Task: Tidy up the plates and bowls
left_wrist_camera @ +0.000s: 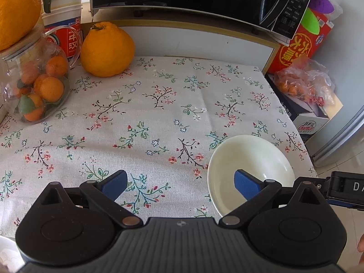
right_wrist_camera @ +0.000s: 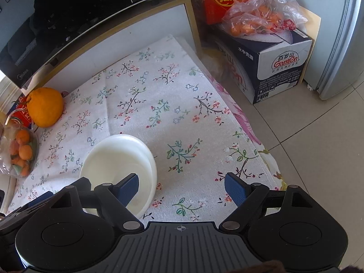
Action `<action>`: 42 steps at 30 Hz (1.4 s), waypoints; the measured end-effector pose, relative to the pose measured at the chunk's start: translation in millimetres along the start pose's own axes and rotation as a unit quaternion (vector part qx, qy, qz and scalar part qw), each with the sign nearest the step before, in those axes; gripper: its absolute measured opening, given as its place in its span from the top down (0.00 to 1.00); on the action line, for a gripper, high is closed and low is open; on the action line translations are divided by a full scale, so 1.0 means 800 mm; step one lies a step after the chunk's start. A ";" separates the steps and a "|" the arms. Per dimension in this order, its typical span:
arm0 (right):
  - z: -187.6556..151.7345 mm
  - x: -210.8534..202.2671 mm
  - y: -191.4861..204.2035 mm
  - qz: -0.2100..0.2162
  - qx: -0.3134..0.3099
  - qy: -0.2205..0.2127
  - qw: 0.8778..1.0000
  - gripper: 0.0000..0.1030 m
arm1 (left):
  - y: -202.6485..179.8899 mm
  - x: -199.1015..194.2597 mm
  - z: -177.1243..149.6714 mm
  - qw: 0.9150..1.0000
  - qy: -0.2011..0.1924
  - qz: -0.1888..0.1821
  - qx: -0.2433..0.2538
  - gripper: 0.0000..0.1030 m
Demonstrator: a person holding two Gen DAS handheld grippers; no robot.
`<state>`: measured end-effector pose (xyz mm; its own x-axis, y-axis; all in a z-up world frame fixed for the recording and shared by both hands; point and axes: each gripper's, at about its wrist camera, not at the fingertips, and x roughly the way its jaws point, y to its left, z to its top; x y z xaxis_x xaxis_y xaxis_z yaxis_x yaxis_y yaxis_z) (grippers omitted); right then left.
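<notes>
White bowl (left_wrist_camera: 250, 166) — lying near the tablecloth's (left_wrist_camera: 159, 113) right edge, apparently stacked. Left gripper (left_wrist_camera: 180, 182) and right gripper (right_wrist_camera: 182, 187) are hovering spread wide, holding nothing. Step: release seemingly done — next move likely calls for fetching another dish.

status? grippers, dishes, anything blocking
Left gripper open, empty. Right gripper open, empty. White dish stack sits on floral tablecloth, one pad of each gripper over it. Cloth around it bare.
</notes>
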<state>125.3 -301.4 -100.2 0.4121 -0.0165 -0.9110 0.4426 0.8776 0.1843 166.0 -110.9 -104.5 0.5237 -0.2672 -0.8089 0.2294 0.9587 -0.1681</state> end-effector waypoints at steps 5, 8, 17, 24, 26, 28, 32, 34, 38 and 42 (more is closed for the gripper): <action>0.001 0.007 0.007 0.001 -0.003 0.004 1.000 0.18 | 0.003 0.003 0.004 1.000 -0.002 -0.002 -0.003 0.03; 0.001 0.011 0.009 0.001 -0.003 0.004 1.000 0.18 | 0.006 0.004 0.005 1.000 -0.003 -0.002 -0.004 0.05; -0.009 0.035 0.020 0.065 0.010 0.060 0.996 0.87 | -0.002 0.017 -0.005 0.999 0.016 -0.039 0.012 0.60; -0.011 0.023 0.032 0.064 -0.013 0.037 0.997 0.90 | -0.017 0.009 -0.009 0.998 0.018 -0.047 0.027 0.89; -0.011 0.020 0.035 0.062 -0.023 0.029 0.997 0.90 | -0.014 0.005 -0.007 0.998 0.017 -0.054 0.016 0.90; -0.011 0.016 0.037 0.062 -0.032 0.024 0.997 0.90 | -0.015 0.002 -0.008 0.999 0.012 -0.049 0.014 0.90; -0.010 0.012 0.038 0.059 -0.036 0.017 0.997 0.90 | -0.016 -0.004 -0.012 0.999 0.008 -0.050 0.005 0.90; -0.010 0.009 0.038 0.057 -0.038 0.013 0.998 0.90 | -0.017 -0.010 -0.014 0.999 0.006 -0.053 0.004 0.89; -0.013 0.003 0.042 0.055 -0.044 0.005 0.998 0.90 | -0.017 -0.022 -0.017 0.999 0.001 -0.053 0.003 0.89; -0.013 -0.004 0.046 0.061 -0.041 0.001 0.997 0.90 | -0.011 -0.026 -0.017 0.999 0.004 -0.053 -0.008 0.89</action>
<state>131.7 -264.1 -94.4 0.4573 0.0941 -0.8843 0.3220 0.9094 0.2633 142.1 -113.0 -93.9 0.4910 -0.3665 -0.7903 0.2701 0.9265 -0.2619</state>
